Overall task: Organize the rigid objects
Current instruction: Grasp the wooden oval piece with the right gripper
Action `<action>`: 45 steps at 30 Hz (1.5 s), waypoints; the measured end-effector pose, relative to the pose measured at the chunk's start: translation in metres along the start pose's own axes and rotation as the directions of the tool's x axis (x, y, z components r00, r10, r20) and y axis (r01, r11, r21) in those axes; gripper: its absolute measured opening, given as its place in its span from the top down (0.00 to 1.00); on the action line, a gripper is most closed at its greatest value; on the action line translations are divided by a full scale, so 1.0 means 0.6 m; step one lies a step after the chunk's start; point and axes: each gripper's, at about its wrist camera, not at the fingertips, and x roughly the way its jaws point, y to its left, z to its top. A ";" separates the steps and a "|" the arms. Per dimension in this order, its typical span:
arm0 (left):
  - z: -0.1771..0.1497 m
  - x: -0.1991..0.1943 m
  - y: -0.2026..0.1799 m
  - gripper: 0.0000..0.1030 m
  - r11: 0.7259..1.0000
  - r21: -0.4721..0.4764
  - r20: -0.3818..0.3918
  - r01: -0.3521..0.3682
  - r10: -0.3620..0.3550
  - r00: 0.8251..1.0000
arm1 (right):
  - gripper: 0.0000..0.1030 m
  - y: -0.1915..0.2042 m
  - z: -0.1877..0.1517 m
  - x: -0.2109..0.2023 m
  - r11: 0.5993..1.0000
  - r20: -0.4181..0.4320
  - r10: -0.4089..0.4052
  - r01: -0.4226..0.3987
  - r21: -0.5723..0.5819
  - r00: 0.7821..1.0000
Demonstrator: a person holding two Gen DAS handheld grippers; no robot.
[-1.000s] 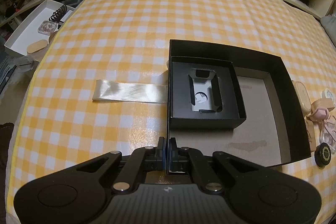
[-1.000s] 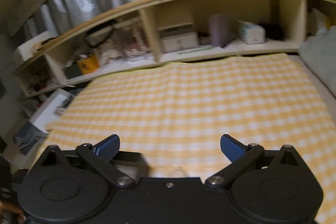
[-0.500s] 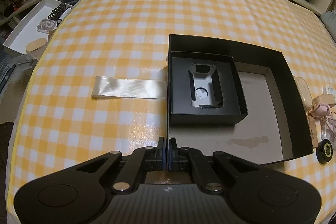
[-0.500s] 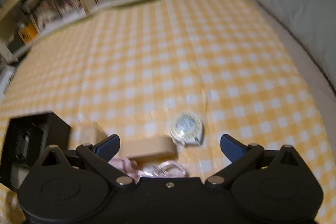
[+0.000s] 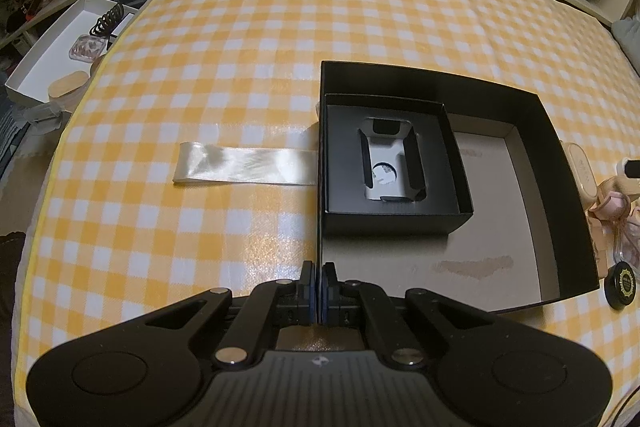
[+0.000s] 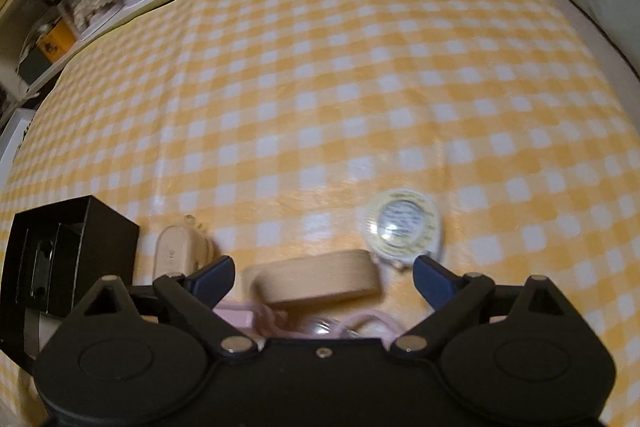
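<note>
A large black box [image 5: 556, 163] lies open on the yellow checked cloth, with a smaller black box [image 5: 456, 163] in its far left corner. My left gripper [image 5: 319, 275] is shut on the big box's left wall at its near end. In the right wrist view a tan oval wooden case [image 6: 316, 281] lies between the wide-spread fingers of my right gripper [image 6: 322, 267]. Its jaws are closing, and the pads are clear of the case. A round white tin [image 6: 402, 227] sits just beyond the right fingertip. The black box [image 6: 72, 255] stands at the left.
A beige oval case [image 6: 172, 253] and pink items [image 6: 248, 315] crowd the tan case. A black round lid [image 5: 622, 285] sits right of the box, a shiny ribbon [image 5: 244, 169] on its left. A white tray [image 5: 52, 55] lies off the cloth's left edge; shelves line the back.
The right gripper has dropped and tipped down from facing the shelves to the cloth, so the tan case now lies between its fingers. The left gripper and the box have stayed still.
</note>
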 end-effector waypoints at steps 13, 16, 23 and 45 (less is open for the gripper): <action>-0.002 0.000 0.001 0.97 1.000 0.000 0.000 0.001 -0.001 1.000 | 0.13 0.044 -0.003 0.060 0.990 -0.078 -0.116 0.109 -0.089 0.990; -0.002 0.000 0.001 0.97 1.000 -0.001 0.000 0.001 -0.001 1.000 | 0.13 0.042 -0.001 0.058 0.989 -0.081 -0.127 0.121 -0.082 0.989; -0.002 0.000 0.001 0.97 1.000 0.000 0.000 0.001 -0.001 1.000 | 0.14 0.014 0.024 -0.005 0.997 0.001 -0.075 0.075 -0.007 0.997; -0.003 0.003 0.002 0.97 1.000 -0.007 0.000 0.006 -0.006 1.000 | 0.14 0.264 -0.004 -0.053 0.973 -0.019 0.226 -0.227 -0.036 0.974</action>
